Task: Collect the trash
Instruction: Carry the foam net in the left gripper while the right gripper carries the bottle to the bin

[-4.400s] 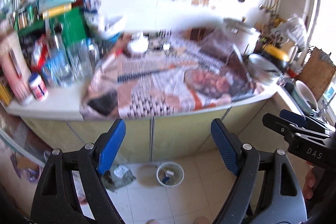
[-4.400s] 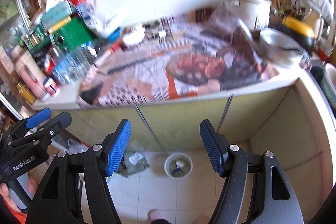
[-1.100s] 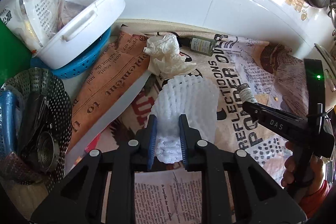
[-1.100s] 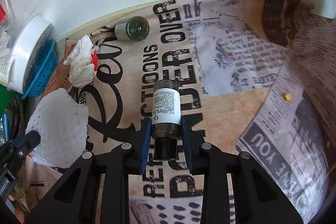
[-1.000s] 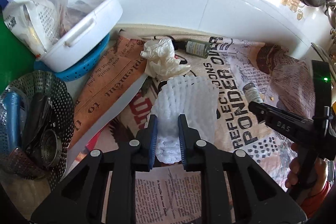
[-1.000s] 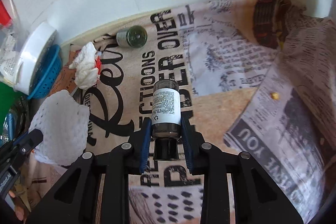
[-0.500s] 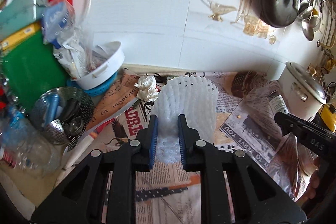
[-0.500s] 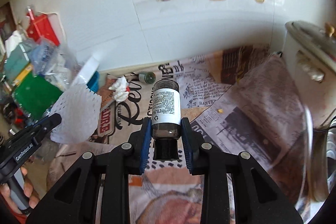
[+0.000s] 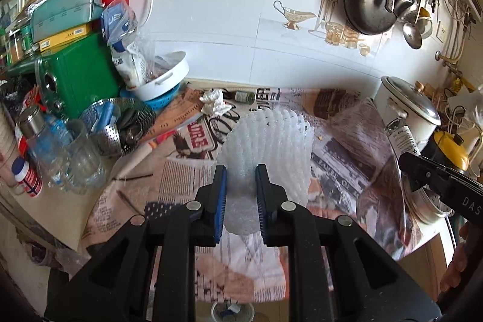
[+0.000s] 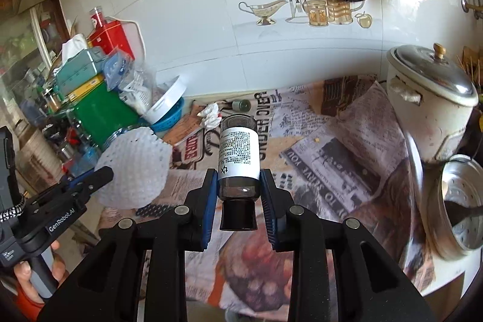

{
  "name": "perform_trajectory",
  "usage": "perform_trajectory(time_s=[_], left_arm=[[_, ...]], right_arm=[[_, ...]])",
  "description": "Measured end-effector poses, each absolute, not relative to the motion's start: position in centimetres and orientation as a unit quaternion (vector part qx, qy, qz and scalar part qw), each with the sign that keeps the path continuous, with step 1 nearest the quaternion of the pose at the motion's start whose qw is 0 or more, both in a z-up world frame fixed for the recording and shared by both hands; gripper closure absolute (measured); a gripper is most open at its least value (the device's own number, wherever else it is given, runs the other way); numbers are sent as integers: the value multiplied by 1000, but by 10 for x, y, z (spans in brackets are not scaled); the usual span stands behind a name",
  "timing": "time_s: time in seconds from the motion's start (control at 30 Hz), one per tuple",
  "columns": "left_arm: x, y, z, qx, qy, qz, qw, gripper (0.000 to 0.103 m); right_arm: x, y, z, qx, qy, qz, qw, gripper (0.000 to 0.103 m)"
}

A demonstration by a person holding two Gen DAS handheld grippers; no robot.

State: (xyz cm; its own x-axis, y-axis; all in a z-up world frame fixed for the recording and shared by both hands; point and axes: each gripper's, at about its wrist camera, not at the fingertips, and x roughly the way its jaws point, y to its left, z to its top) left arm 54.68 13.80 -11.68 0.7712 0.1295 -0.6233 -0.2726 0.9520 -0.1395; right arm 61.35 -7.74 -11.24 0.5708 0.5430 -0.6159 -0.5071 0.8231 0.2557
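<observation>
Lifting away from the surface (image 9: 169,186), both claws have pulled back and up over the last second, so the newspaper-covered top now lies well below them instead of right under their tips. The left claw (image 9: 240,181) stays clamped on the white foam net (image 9: 271,141), and the right claw (image 10: 238,186) stays clamped on the small dark bottle (image 10: 238,153), held base-forward, cap toward the camera. Two pieces of trash are therefore off the surface and ready to carry. A crumpled tissue (image 9: 215,103) and a second small bottle (image 9: 244,96) remain at about 12 o'clock near the wall. What looks like a small bin (image 9: 232,310) sits on the floor at 6 o'clock, though it is mostly hidden.
</observation>
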Motion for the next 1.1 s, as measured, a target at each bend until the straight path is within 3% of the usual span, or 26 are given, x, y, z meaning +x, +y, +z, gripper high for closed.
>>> perform_trajectory(time_s=[0.63,0.9,1.1], left_arm=[[332,174,-138,-96,342,43,934,85],[298,168,-155,-99,377,28,920,85],[301,154,-197,-101,416,18,904,85]], right_arm=[[402,-40,-140,65,382,233,892,77],[365,-40,-150,46,415,213,883,77],[360,-45,-185,35,449,200,870,77]])
